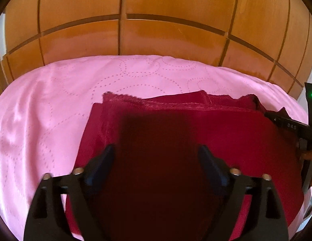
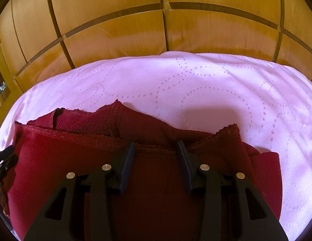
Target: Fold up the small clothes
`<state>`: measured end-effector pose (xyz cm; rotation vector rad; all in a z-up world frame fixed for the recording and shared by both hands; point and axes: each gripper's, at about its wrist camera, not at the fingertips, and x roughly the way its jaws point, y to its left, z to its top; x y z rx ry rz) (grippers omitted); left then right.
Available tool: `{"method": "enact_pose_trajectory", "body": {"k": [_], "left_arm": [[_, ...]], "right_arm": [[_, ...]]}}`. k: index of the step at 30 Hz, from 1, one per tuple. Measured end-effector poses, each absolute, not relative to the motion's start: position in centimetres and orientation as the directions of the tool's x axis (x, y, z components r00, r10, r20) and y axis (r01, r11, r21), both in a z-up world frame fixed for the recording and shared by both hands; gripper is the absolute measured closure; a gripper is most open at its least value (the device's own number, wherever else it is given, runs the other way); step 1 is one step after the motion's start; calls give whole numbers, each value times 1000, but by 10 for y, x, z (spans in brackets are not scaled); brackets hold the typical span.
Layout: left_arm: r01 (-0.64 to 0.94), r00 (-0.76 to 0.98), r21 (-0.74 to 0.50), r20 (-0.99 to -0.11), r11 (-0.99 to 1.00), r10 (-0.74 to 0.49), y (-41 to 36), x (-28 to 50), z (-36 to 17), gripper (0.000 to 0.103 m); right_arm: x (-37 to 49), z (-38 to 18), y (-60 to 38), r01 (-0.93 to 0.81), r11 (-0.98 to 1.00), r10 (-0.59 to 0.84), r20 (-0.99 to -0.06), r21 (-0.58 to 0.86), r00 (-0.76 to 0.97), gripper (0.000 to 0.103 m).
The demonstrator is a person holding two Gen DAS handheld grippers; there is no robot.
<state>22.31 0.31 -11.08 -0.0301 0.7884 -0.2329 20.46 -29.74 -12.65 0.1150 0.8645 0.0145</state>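
both grippers parted over the red garment [image 1: 196, 132].
left gripper [image 1: 156, 152] and right gripper [image 2: 155, 150] grasp nothing; cloth lies part-folded on pink bedspread [image 1: 45, 104], apparently for the next fold.

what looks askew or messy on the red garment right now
The dark red garment on the pink bedsheet is not squared up. In the right wrist view its far lace-trimmed edge bunches into uneven peaks, and one corner sticks up. Both grippers are open above it. No damage shows.

The only legible lettering is "D A S", in pale capitals on the black body of the right tool [image 1: 290, 125], at about three o'clock in the left wrist view.
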Motion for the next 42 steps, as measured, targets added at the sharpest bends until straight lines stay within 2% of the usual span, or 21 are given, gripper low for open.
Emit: {"method": "enact_pose_trajectory", "body": {"k": [6, 9, 14, 16, 19, 23, 25, 27, 28, 29, 31, 33, 36, 42], "left_arm": [[204, 657, -117, -720, 972, -225, 0, 229, -119, 8], [206, 661, -122, -715, 971, -230, 1, 227, -119, 8], [206, 662, -128, -712, 970, -234, 0, 226, -120, 8], [206, 664, -126, -711, 970, -233, 0, 225, -119, 8], [215, 665, -115, -710, 970, -232, -3, 217, -110, 7], [263, 674, -238, -648, 935, -354, -7, 185, -98, 7], [308, 662, -252, -635, 917, -397, -19, 167, -96, 7], [354, 661, -208, -635, 912, -401, -31, 154, -97, 7], [370, 658, -186, -639, 910, -398, -37, 150, -99, 7], [392, 653, -146, -651, 908, -387, -44, 145, -103, 7], [412, 652, -73, -673, 908, -350, -52, 140, -112, 8], [416, 653, -62, -674, 907, -345, -51, 136, -116, 8], [418, 648, -62, -679, 907, -345, -48, 133, -118, 8], [423, 664, -6, -679, 906, -314, -53, 126, -125, 7]], "right_arm": [[198, -120, -300, 37, 991, 74, -755, 129, 652, 59], [175, -104, -305, 65, 989, 53, -721, 135, 691, 51], [107, -78, -316, 55, 972, 117, -668, 231, 735, 51], [81, -75, -327, 79, 963, 116, -660, 258, 742, 36], [37, -78, -355, 149, 924, 131, -658, 352, 741, 36], [-6, -93, -375, 224, 857, 168, -662, 464, 730, 36], [-13, -100, -370, 217, 858, 181, -671, 465, 718, 43], [-15, -105, -361, 201, 878, 174, -681, 435, 711, 48], [-14, -107, -357, 193, 886, 172, -684, 422, 709, 55], [-11, -111, -354, 200, 896, 158, -704, 397, 693, 58], [-5, -118, -355, 232, 899, 124, -726, 370, 677, 80], [-5, -121, -362, 241, 874, 159, -717, 422, 678, 87], [-14, -113, -365, 236, 890, 136, -719, 391, 681, 92], [-15, -131, -367, 246, 896, 114, -726, 370, 678, 92]]}}
